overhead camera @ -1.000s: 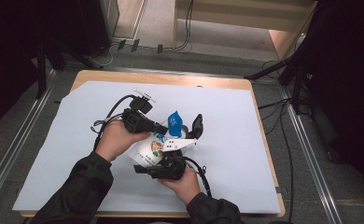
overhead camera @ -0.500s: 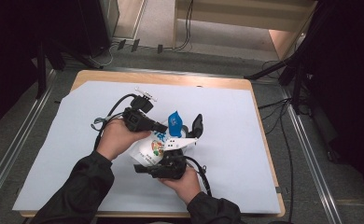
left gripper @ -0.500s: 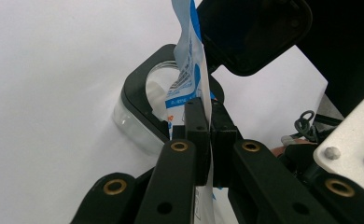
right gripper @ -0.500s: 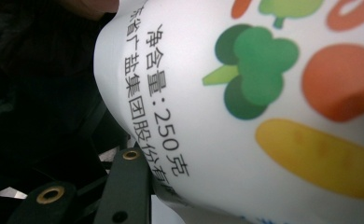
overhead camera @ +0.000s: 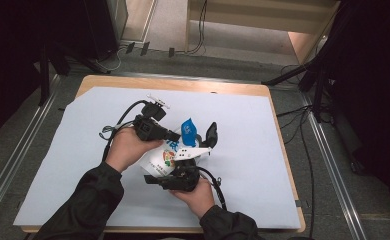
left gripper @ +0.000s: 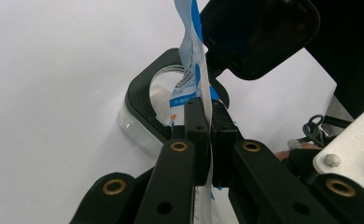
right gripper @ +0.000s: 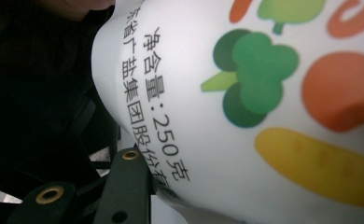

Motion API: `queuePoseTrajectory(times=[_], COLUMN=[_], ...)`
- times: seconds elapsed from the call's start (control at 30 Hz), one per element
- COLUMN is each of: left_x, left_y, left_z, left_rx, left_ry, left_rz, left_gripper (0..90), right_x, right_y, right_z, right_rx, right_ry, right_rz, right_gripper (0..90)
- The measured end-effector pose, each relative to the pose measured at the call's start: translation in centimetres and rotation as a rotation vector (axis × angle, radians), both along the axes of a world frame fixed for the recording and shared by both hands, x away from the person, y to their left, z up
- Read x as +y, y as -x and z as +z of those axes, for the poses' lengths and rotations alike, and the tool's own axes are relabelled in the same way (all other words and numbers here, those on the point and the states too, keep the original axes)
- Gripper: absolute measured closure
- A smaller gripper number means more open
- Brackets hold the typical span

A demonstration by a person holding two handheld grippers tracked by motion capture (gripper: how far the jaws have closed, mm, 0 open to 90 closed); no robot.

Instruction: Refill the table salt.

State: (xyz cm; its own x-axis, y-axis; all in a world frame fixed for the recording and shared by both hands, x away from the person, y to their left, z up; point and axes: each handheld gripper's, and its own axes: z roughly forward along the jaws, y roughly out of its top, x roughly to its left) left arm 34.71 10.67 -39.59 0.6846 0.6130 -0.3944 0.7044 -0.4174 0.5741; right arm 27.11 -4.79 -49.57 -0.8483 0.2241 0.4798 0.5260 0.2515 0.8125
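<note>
Between the two grippers, at the middle of the blue sheet (overhead camera: 73, 150) on the table (overhead camera: 278, 120), sits one white pouch (overhead camera: 165, 157) printed with vegetables and black characters. Its blue-and-white top edge (left gripper: 194, 70) stands pinched flat between the left gripper's (left gripper: 207, 122) jaws, which have just closed fully on it, the film running straight up out of the pads. In the high view the left gripper (overhead camera: 175, 135) reaches in from the left and meets the pouch at its blue upper end (overhead camera: 188, 128). The right gripper (overhead camera: 180, 172) comes from the near side and holds the pouch's lower body; in the right gripper view the pouch's bulging white side (right gripper: 245, 107) presses against one black jaw (right gripper: 126, 186), the jaws partly open around the full width of the pouch. The pouch's long axis runs from the near left up toward the far right, blue end farthest from the person, body tilted rather than lying flat. Just beyond the pinched edge, the left gripper view shows one clear-walled, black-rimmed container (left gripper: 145, 112) on the sheet with its black lid (left gripper: 259, 32) tipped up. Two hands, two grippers, one pouch, one container.
</note>
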Motion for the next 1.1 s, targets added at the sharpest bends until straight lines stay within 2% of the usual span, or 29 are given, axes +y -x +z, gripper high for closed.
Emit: queuePoseTrajectory(times=[0.17, 0.5, 0.77, 1.1], left_x=[0.12, 0.42, 0.41, 0.46], left_y=[0.01, 0.0, 0.1, -0.01], left_z=[-0.07, -0.11, 0.07, 0.15], left_rx=[0.003, 0.023, 0.029, 0.027], left_ry=[0.015, 0.047, 0.067, 0.068], left_rz=[-0.007, -0.021, -0.018, -0.017], left_gripper=[85.4, 76.3, 77.0, 73.4], right_x=[-0.03, -0.12, -0.15, -0.27], right_y=[0.02, 0.07, 0.12, 0.05], right_z=[0.07, 0.24, 0.29, 0.45], right_rx=[0.011, 0.004, -0.007, -0.01], right_ry=[-0.017, -0.031, -0.042, -0.049], right_rz=[0.008, 0.02, 0.024, 0.021], right_gripper=[65.1, 65.6, 66.2, 66.9])
